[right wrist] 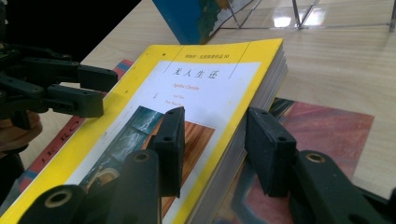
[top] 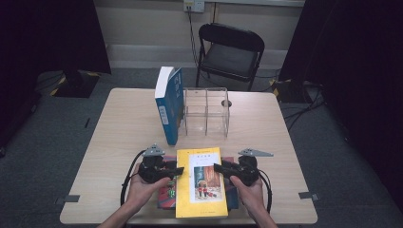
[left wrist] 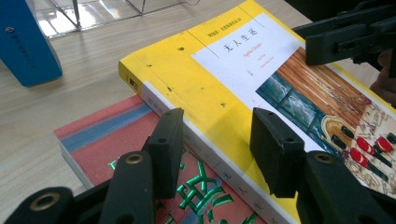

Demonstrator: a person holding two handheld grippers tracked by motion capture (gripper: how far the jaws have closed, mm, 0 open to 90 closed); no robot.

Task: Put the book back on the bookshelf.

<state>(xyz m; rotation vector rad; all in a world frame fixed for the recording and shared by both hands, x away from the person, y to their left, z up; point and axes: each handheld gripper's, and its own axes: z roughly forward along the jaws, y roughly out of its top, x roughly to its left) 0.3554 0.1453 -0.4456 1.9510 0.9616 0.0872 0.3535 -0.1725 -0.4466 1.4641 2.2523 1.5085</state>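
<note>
A yellow paperback (top: 199, 199) lies flat on top of a red book (top: 166, 194) near the table's front edge. My left gripper (top: 177, 171) is at the yellow book's left, spine side. In the left gripper view its jaws (left wrist: 217, 144) straddle that spine edge, one over the yellow cover (left wrist: 210, 70), one over the red book (left wrist: 107, 135), with a gap on both sides. My right gripper (top: 217, 167) is at the page edge; its jaws (right wrist: 215, 144) straddle that edge of the yellow book (right wrist: 201, 79) without pressing, so both stand open.
A blue book (top: 169, 104) stands upright against a clear acrylic rack (top: 206, 111) at mid-table. A black folding chair (top: 230, 50) stands beyond the far edge. Bare wooden tabletop (top: 123, 133) stretches left and right of the books.
</note>
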